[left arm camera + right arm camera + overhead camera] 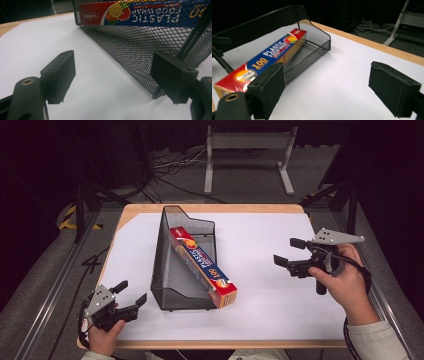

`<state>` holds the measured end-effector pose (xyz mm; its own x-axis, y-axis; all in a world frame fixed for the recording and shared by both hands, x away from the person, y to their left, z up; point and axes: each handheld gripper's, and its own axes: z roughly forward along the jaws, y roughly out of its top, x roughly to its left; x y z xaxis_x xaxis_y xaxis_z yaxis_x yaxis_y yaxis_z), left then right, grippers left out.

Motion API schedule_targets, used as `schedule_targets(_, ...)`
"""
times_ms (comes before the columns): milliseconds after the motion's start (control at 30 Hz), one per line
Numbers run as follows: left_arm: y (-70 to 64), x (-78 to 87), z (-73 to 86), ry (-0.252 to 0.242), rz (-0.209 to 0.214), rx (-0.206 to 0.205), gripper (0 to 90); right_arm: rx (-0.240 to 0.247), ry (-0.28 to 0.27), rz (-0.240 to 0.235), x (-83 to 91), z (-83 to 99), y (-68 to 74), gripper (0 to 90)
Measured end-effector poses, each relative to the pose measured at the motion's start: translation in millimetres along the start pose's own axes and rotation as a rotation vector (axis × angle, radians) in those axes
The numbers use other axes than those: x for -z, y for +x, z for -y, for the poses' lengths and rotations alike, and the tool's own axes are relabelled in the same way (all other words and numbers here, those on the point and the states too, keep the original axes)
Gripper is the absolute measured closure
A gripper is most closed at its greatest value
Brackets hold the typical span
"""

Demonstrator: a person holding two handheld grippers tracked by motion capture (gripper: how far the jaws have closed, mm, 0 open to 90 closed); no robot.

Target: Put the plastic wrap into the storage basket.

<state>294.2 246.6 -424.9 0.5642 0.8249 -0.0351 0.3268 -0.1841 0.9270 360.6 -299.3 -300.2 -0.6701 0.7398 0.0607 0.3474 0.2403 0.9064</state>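
A long red-and-blue plastic food wrap box (202, 266) lies slantwise in a black wire-mesh tray (170, 265) in the middle of the table; its near end sticks out past the tray's low right wall. My left gripper (131, 293) is open at the table's front left corner, just left of the tray, holding nothing. In the left gripper view the mesh wall (140, 47) and the box (140, 15) behind it lie ahead. My right gripper (290, 252) is open to the right of the tray, empty. The right gripper view shows the box (262, 61) in the tray (314, 37).
White paper (270, 285) covers the wooden table (210, 344). A grey metal stand (247, 150) and cables are on the floor beyond the far edge. Metal frame rails run along both sides of the table.
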Motion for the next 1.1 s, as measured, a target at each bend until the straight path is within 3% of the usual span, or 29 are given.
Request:
schedule_targets(100,-0.3,-0.5,0.1,0.003,-0.001,-0.001,21.1,-0.014,-0.001,0.016,1.0,15.0,-8.7,14.6)
schedule_targets(267,-0.4,-0.5,0.5,0.006,-0.003,0.001,21.1,0.009,-0.025,0.044,-0.6,40.9,-20.6,14.4)
schedule_targets(567,0.3,0.5,0.9,0.006,-0.007,-0.001,21.1,-0.042,-0.045,0.037,-5.3,81.0,-29.5,13.6)
schedule_targets(767,-0.3,2.2,-0.2,-0.004,0.002,-0.006,21.0,-0.047,-0.007,0.027,-13.1,105.5,-28.1,13.4)
schedule_targets(867,0.0,1.0,-0.7,-0.006,0.007,-0.004,21.0,-0.026,0.036,0.022,-19.9,119.6,-25.4,13.4)
schedule_targets(1100,0.5,-1.1,-0.9,-0.001,0.019,-0.008,20.8,-0.014,0.055,0.019,-23.7,128.4,-22.6,12.7)
